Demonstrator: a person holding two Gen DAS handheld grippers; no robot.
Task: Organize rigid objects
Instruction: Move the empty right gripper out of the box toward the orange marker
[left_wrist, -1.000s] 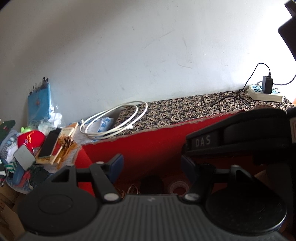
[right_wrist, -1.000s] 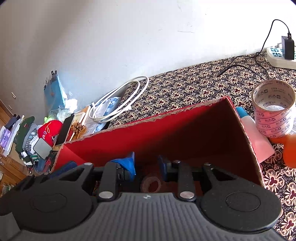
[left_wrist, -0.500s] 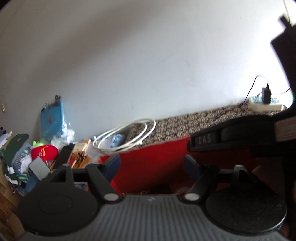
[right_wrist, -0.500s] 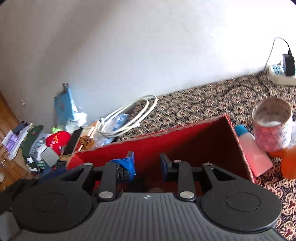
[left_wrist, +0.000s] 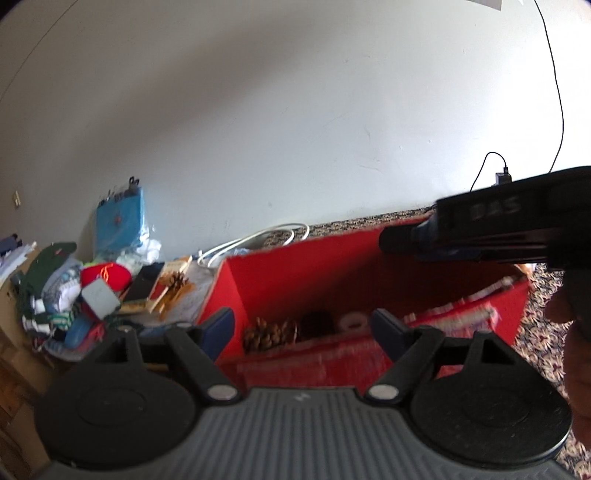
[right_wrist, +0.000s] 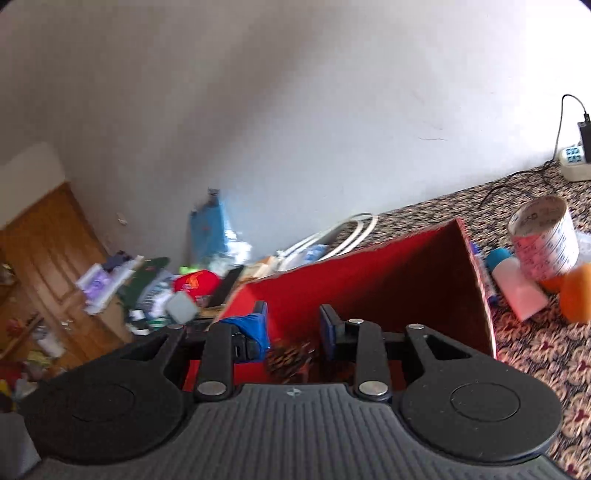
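Red box on patterned surface already holds pine cones and tape ring. Left hand-held gripper opening wide, empty. Right hand-held gripper part open, empty. Left outside, right of box: tape roll, pink bottle, orange item.

light: soft daylight, brightest toward the right | shadows: faint on the white wall | blur: motion smear seen on red box and tape roll | edges: bent by fisheye, corners darkened
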